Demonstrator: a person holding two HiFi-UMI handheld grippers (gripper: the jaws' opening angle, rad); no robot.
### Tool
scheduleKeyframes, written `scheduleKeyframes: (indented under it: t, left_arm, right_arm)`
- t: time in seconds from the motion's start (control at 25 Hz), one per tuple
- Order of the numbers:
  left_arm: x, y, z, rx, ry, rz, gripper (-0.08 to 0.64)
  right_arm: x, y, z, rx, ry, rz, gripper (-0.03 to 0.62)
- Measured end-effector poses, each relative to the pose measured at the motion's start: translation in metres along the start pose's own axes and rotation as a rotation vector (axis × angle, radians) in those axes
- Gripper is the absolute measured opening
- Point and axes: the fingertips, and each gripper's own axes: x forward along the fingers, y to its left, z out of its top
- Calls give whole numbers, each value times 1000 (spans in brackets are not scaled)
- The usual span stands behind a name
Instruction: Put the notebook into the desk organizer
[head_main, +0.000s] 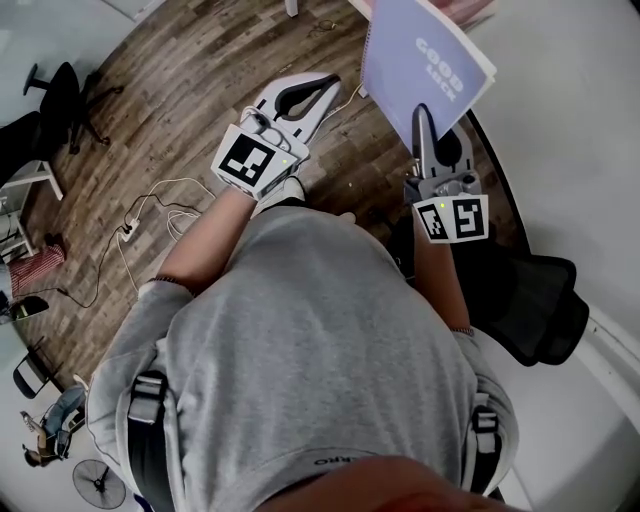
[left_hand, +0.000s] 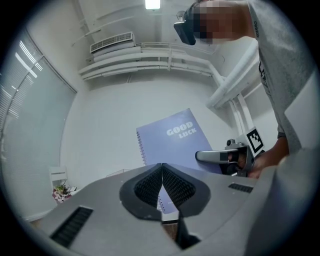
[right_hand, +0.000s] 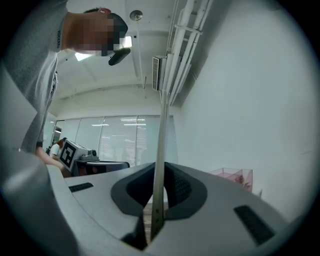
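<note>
- The notebook (head_main: 425, 65): its far edge is cut off by the head view's top edge.
- The right gripper view shows it edge-on only, so the cover is hidden.
- The fingers (left_hand: 147, 187) of the left gripper (left_hand: 161, 167) hide its lower edge.
- In the clear pink organizer (right_hand: 235, 176), the contents are too small to tell.

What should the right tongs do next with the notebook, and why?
Probably carry the notebook toward the pink organizer: the right tongs grip its edge, it is up in the air, not yet in the organizer, and the left tongs are shut, empty.
</note>
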Motion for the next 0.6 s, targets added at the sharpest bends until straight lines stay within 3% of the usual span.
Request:
scheduleKeyframes:
  t: [0.24,0.6]
  left_arm:
    - [-28,74,-2,-36,-7,4,20]
    - [-27,102,-18,-25,33,13,20]
  right_arm:
    - [69,34,-14,-15,25,-19,38]
    - [89,38,-21,-16,29,-19,38]
